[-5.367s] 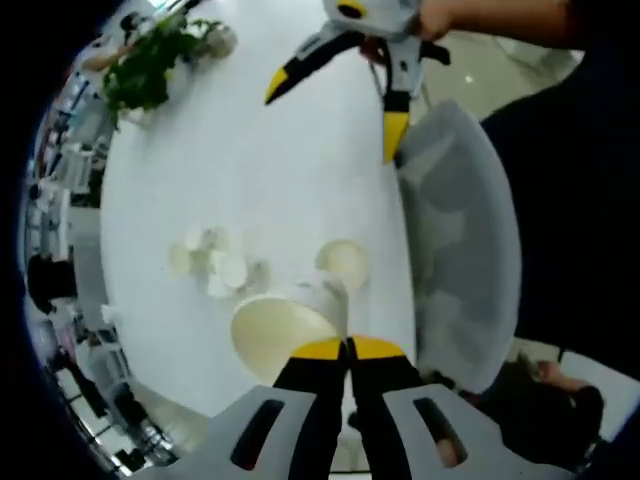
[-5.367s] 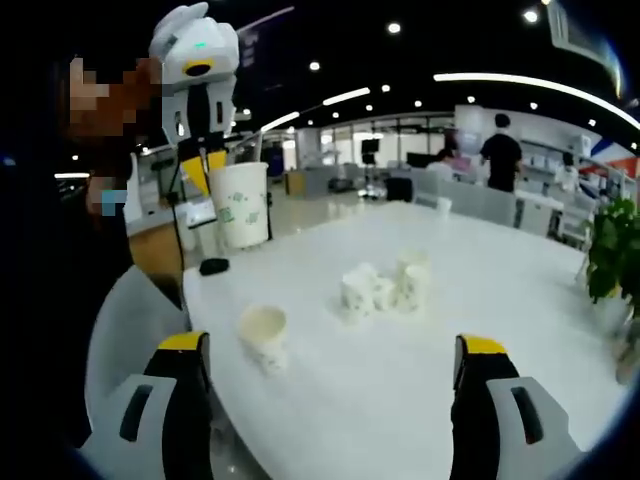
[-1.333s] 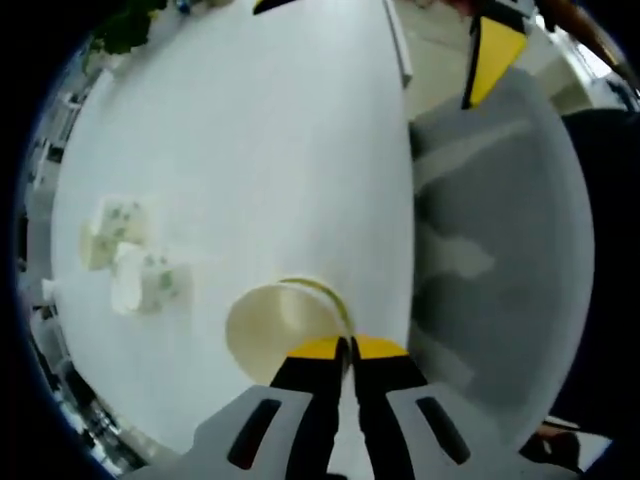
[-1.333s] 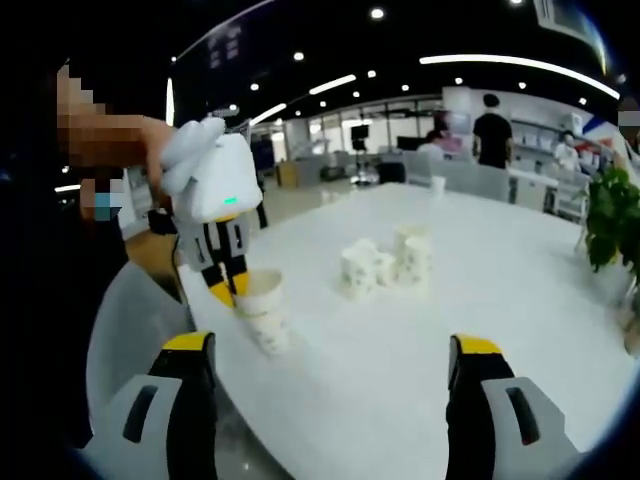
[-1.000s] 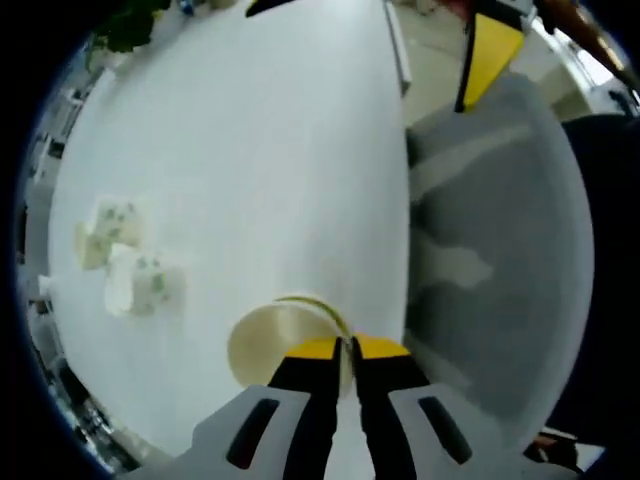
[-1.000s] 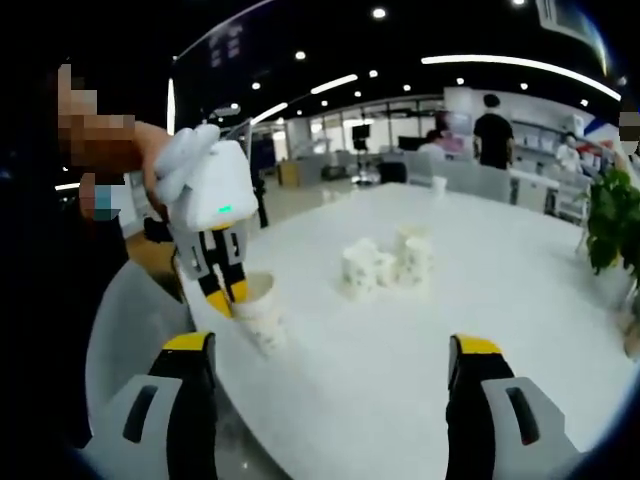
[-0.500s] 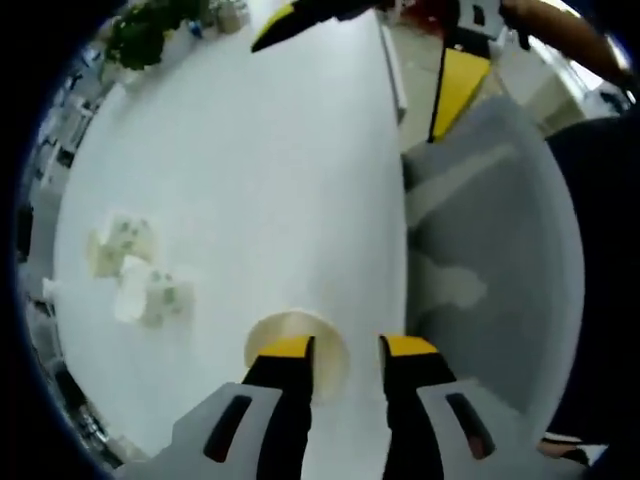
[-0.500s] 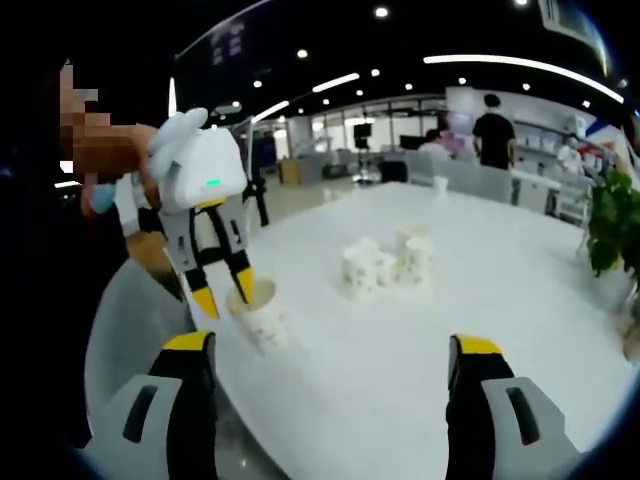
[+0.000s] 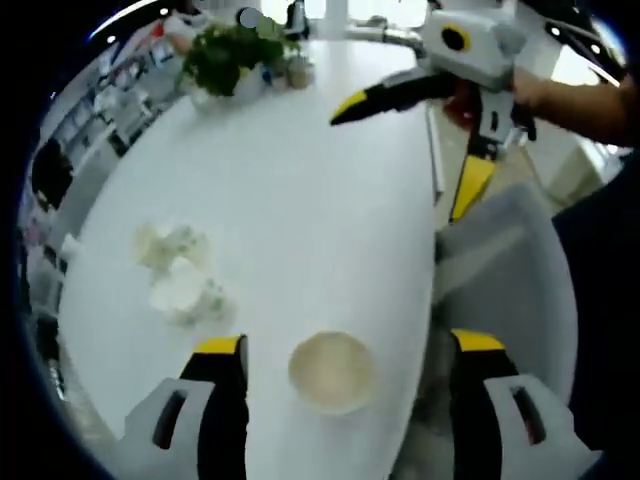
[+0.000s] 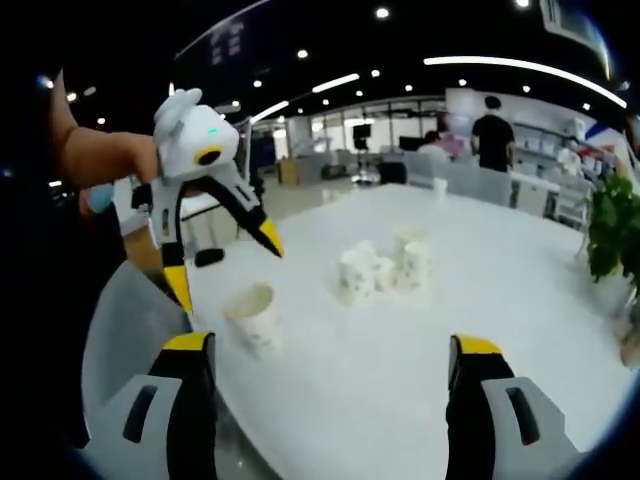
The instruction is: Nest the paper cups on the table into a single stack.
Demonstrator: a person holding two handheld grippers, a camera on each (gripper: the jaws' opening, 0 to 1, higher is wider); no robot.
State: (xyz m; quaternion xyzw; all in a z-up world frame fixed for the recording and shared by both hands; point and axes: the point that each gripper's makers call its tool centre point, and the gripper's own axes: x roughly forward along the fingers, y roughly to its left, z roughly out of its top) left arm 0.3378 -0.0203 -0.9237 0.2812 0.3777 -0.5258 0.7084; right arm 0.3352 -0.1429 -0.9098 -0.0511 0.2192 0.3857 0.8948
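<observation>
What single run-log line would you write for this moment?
left gripper: open, above stacked cup | right gripper: open, idle | loose cups: clustered mid-table

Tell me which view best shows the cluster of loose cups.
The right gripper view: the cup cluster stands side-on mid-table, individual cups distinguishable. The left gripper view shows the same cups from above, small and blurred.

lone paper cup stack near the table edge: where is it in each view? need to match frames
Left gripper view: the cream paper cup stack sits low centre, seen from above, between this gripper's open jaws.
Right gripper view: it stands lower left, below the raised left gripper.
Shared landmark: the cluster of white paper cups mid-table.
</observation>
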